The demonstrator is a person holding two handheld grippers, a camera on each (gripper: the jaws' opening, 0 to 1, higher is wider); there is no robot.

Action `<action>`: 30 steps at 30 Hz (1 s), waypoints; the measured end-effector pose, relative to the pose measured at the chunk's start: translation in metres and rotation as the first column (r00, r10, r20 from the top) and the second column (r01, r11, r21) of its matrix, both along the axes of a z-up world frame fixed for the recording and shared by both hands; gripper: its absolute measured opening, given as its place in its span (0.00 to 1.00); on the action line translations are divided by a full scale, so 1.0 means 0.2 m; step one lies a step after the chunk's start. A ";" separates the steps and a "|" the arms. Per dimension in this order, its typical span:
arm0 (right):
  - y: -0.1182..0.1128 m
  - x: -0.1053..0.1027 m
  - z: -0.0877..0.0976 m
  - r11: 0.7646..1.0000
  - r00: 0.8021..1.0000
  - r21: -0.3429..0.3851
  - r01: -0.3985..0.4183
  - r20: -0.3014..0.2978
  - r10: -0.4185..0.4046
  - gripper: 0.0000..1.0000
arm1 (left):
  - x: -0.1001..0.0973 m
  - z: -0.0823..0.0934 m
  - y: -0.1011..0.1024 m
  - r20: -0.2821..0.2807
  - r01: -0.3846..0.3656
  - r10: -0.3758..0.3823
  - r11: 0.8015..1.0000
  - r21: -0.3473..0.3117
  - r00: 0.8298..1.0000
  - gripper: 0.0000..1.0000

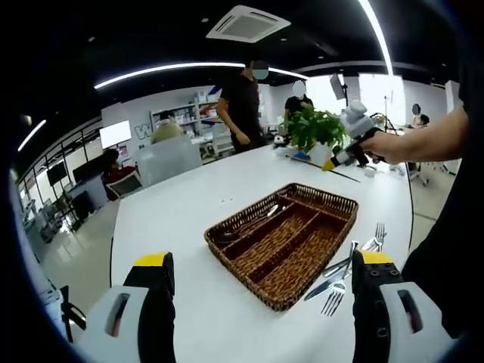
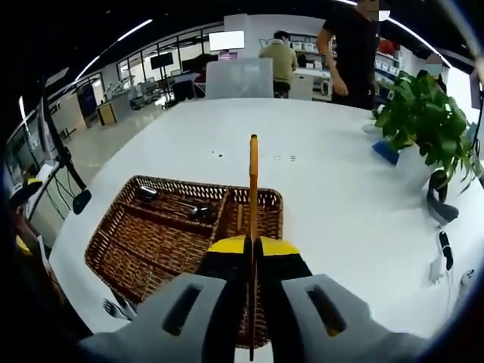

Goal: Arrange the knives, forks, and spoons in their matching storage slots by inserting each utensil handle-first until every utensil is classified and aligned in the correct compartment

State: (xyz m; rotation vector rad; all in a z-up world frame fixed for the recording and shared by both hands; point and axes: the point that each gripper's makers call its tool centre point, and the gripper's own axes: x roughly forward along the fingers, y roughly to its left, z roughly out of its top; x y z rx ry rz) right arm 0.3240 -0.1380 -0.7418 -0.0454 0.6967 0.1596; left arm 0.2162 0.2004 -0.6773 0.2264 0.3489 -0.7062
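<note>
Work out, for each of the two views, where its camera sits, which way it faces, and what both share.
Left gripper view: rides the open left gripper, facing across the white table at the wicker tray; the person's arm holds the right gripper high.
Right gripper view: rides the right gripper, shut on an orange stick, looking down.
Shared: tray, table, potted plant.

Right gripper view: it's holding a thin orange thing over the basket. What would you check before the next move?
1. Right gripper shut firmly on the orange piece: ok.
2. What kind of utensil the piece is, seen edge-on: cannot tell.
3. Which end is its handle: cannot tell.
4. Basket lies ahead of the right gripper: ok.
5. Spoons lie together in one slot: ok.
6. Left gripper open and empty: ok.
7. Forks and knives beside the basket, not yet sorted: not ok.
</note>
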 end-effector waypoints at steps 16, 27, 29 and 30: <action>0.00 0.00 -0.23 0.999 0.998 -0.036 0.000 -0.059 -0.002 0.02 | -0.03 -0.06 0.03 -0.027 -0.036 0.036 0.999 0.011 0.999 1.00; 0.01 -0.02 -0.36 0.998 0.993 -0.059 -0.004 -0.117 -0.003 0.02 | -0.03 -0.04 0.06 -0.018 -0.053 0.053 0.999 0.010 0.998 1.00; 0.01 -0.01 -0.39 0.998 0.992 -0.057 0.002 -0.124 -0.009 0.02 | -0.03 -0.04 0.06 -0.019 -0.057 0.057 0.998 0.010 0.998 1.00; 0.00 -0.01 -0.40 0.998 0.991 -0.060 0.005 -0.133 -0.013 0.02 | -0.03 -0.04 0.06 -0.019 -0.060 0.060 0.998 0.010 0.998 1.00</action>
